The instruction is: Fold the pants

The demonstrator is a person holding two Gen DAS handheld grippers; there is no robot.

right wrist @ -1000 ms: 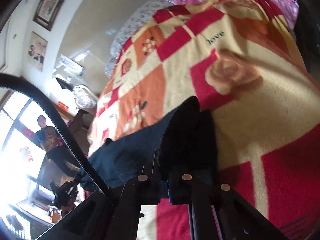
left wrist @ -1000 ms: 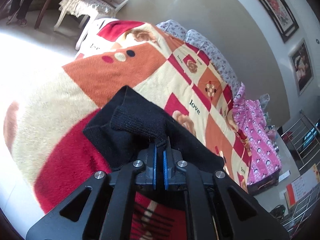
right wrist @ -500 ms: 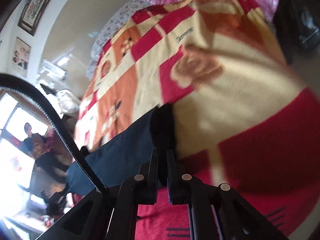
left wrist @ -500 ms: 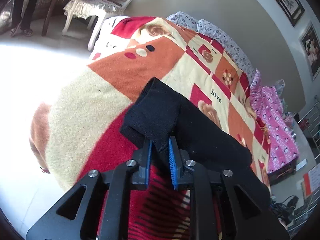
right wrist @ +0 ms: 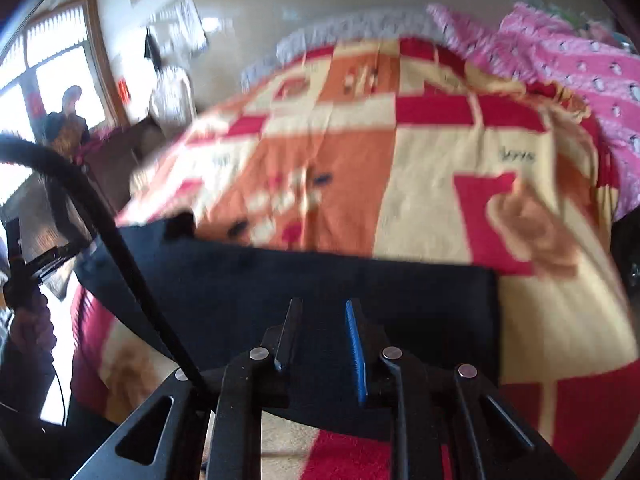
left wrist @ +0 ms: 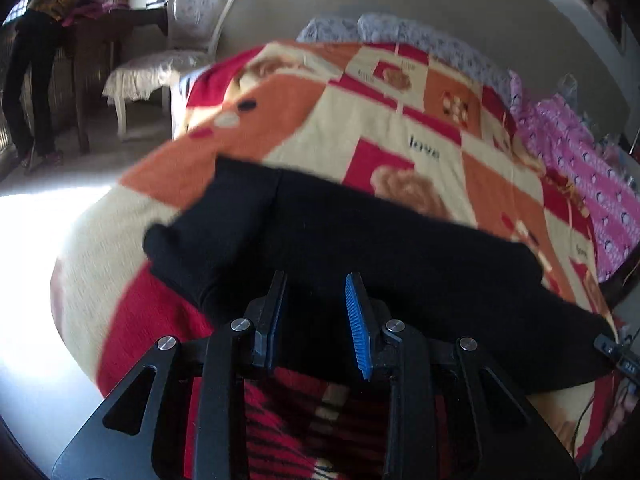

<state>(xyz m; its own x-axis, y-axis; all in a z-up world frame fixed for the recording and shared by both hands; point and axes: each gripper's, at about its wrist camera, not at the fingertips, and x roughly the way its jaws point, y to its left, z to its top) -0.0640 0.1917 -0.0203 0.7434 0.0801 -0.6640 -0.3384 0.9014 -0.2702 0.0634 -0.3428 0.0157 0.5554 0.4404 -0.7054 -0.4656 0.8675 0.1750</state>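
The pants [left wrist: 360, 248], dark and flat, lie as a folded band across the patchwork blanket [left wrist: 360, 120] on the bed, directly in front of both grippers. From the left wrist view, the left gripper [left wrist: 316, 312] points down at the cloth with its jaws opening, the blue-padded fingers [left wrist: 358, 328] spread apart and nothing pinched between them; the dark fabric sits just beyond and beneath the tips, its folded end running off to the gripper's left and the long band stretching away to its right. Over on the right wrist view, the right gripper [right wrist: 320, 332] has its jaws opening too, a clear gap between the fingers, and the pants [right wrist: 320, 280] lie under and ahead of the tips with no cloth gripped. Their squared edge ends just to this gripper's right, the rest reaching far to its left, where a hand [right wrist: 30, 320] grips a dark handle. A black cable [right wrist: 120, 248] crosses in front of the lens on that side. Beyond the pants, farther ahead of both grippers, the blanket shows orange, cream and red squares, and a pink quilt [left wrist: 592, 176] lies off to the far right. Away to the left stand a white chair [left wrist: 176, 52] and a person [left wrist: 32, 60] by a table.
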